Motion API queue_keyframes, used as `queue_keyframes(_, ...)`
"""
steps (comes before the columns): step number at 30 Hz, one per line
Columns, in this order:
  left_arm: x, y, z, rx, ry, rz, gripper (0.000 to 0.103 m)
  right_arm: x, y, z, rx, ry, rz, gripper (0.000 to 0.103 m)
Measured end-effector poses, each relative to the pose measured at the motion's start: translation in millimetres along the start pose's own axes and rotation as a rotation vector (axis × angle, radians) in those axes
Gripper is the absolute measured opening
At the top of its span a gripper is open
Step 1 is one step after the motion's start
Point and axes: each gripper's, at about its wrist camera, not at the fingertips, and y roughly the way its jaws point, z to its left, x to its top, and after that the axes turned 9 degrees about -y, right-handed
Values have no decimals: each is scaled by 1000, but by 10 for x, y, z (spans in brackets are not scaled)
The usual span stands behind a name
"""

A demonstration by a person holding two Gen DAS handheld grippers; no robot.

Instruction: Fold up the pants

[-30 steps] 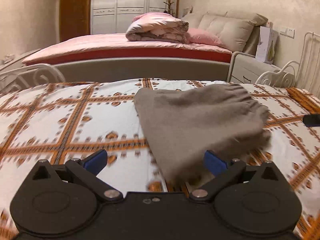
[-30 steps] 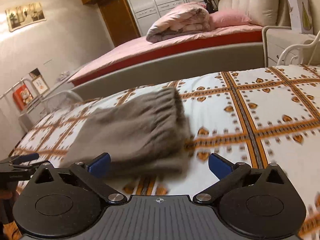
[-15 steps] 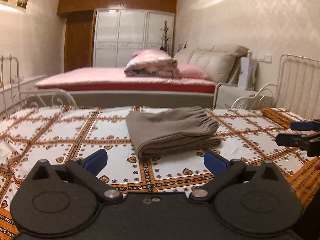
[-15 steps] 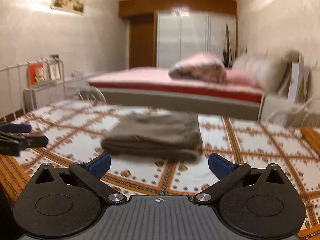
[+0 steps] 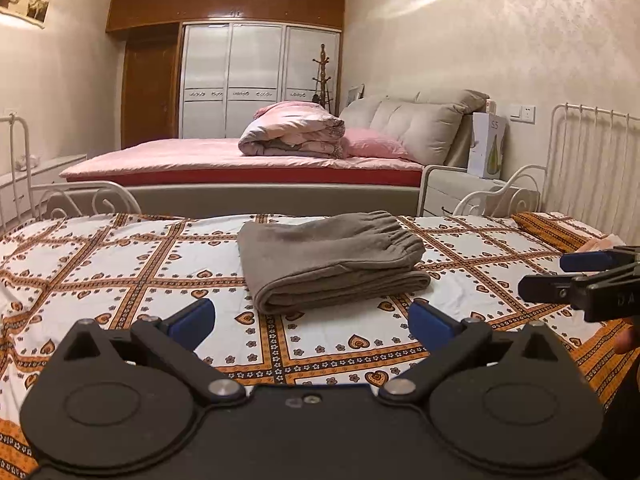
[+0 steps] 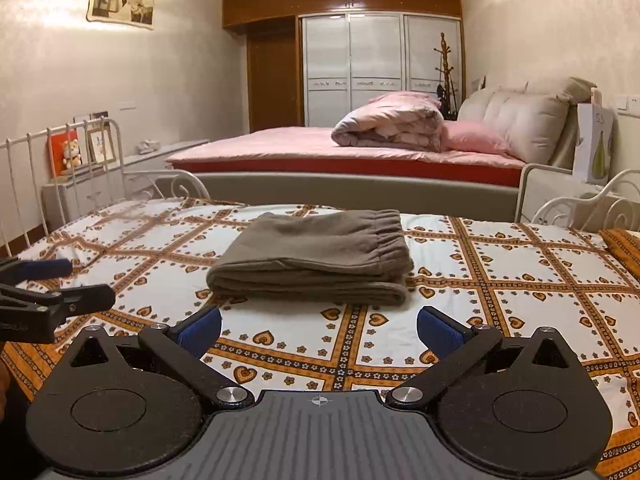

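Note:
The grey-brown pants lie folded in a flat stack on the patterned bedspread, elastic waistband toward the far right. In the right wrist view the same pants sit centred ahead. My left gripper is open, held back from the stack's near edge with nothing between its blue pads. My right gripper is open too, also short of the pants. Each gripper shows at the side of the other's view: the right gripper and the left gripper.
A white metal bed frame rises at the right and one at the left. Beyond stands a pink bed with a rolled quilt and cushions. A white nightstand sits far right.
Both grippers have let go of the pants and pulled back and up from them. The pants, close and blurred a second ago, now lie still in a folded stack.

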Motion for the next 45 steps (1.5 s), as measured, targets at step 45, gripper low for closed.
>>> queue_keyframes(45,0,-48,-22,-4,6,-17,97,-16,-135,-103,-8,37,-8,103)
